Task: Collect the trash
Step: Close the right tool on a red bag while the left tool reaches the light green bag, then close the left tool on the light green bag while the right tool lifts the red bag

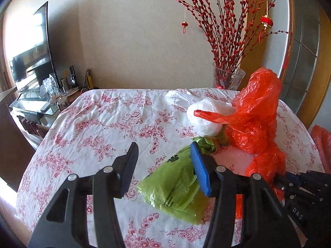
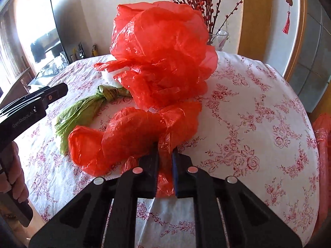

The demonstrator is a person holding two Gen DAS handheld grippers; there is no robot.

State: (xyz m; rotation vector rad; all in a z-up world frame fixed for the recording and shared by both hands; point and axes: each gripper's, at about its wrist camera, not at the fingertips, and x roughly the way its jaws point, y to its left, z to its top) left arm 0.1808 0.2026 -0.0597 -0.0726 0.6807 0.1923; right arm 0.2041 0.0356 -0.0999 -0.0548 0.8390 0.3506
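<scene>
A big crumpled red plastic bag [image 2: 161, 57] stands on the floral tablecloth [image 2: 258, 113]; it also shows in the left wrist view [image 1: 256, 113]. My right gripper [image 2: 165, 150] is shut on the red bag's near edge. A knotted green plastic bag [image 1: 175, 184] lies on the cloth in front of my left gripper [image 1: 165, 157], which is open and empty, its right finger over the bag. The green bag also shows in the right wrist view [image 2: 82, 109]. A white plastic bag [image 1: 204, 115] lies behind the green one, against the red bag.
A glass vase [image 1: 227, 78] of red berry branches stands at the table's far edge. A TV [image 1: 31, 49] and a cluttered glass stand [image 1: 41, 103] are at the left beyond the table. More red plastic [image 2: 322, 140] hangs off the table's right side.
</scene>
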